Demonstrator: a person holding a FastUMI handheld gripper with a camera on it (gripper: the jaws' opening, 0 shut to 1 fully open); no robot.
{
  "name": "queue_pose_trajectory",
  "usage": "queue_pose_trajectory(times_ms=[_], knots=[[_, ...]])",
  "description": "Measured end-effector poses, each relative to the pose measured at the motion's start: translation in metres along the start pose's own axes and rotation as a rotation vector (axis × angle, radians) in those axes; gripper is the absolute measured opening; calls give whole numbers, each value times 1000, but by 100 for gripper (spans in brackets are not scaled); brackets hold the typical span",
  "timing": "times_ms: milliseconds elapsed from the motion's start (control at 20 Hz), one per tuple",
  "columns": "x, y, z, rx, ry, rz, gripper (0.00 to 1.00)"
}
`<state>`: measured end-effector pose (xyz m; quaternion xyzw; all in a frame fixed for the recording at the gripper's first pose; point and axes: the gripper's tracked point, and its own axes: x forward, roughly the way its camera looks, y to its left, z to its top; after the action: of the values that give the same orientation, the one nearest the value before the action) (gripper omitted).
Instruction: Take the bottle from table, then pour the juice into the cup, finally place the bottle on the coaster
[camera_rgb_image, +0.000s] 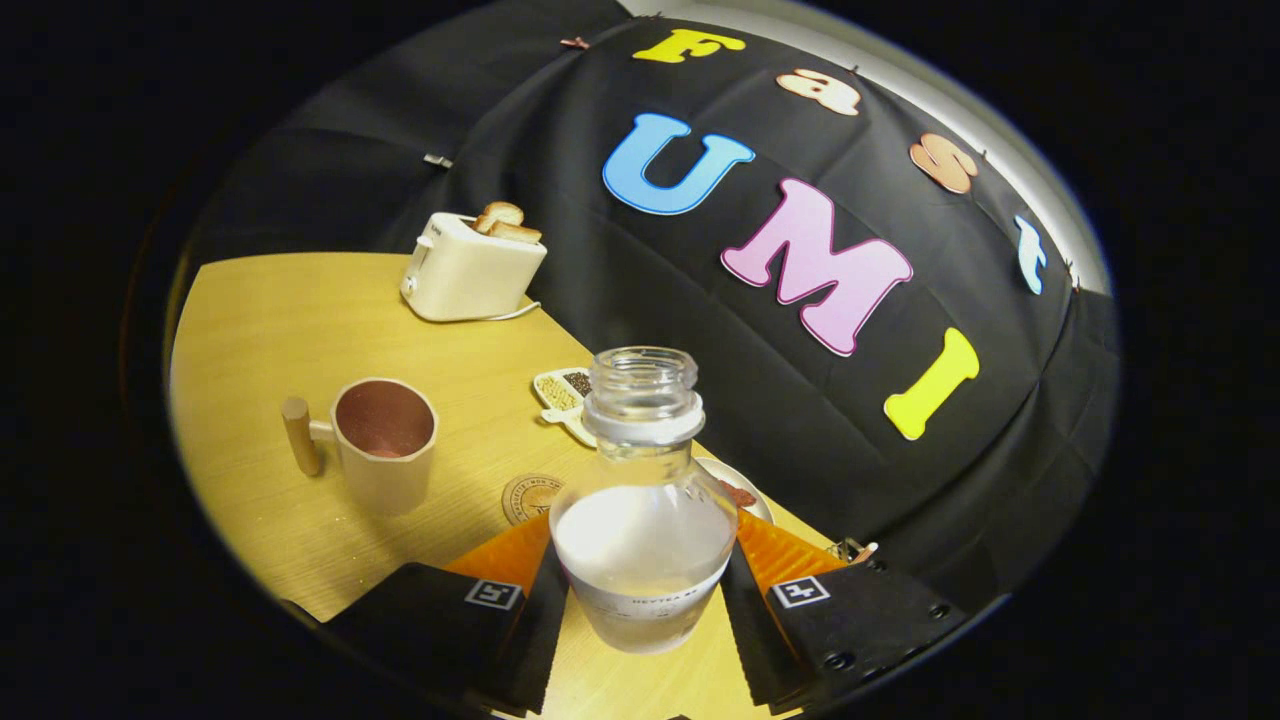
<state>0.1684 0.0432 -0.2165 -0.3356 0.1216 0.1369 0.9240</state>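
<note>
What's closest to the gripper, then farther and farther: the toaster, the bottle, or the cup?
1. Bottle: between the gripper fingers, gripped.
2. Cup: beyond the fingers, on the table off to the left.
3. Toaster: farthest, at the table's back by the booth wall.

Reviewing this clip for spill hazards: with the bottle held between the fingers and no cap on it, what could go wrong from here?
1. The bottle is uncapped and held tilted in the gripper; a sudden swing could slosh the pale liquid out early.
2. The cup has a modest mouth, so a hasty pour may land on the table.
3. The coaster lies close by the cup and a small plate; the bottle could land off-centre there.
</note>
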Motion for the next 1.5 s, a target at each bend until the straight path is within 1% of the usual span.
queue_pose_trajectory(times_ms=[100, 300, 450, 600, 800, 1000, 1300, 1500], knots=[[5, 5, 5, -84, 0, -13, 75], [15, 25, 9, -206, 27, 21, 75], [16, 32, 23, -323, -8, 13, 75], [24, 53, 26, -405, -22, 62, 75], [35, 60, 35, -541, -37, 62, 75], [46, 61, 36, -629, -27, 61, 75], [51, 77, 45, -831, -95, 73, 75], [55, 89, 37, -912, -98, 89, 75]])
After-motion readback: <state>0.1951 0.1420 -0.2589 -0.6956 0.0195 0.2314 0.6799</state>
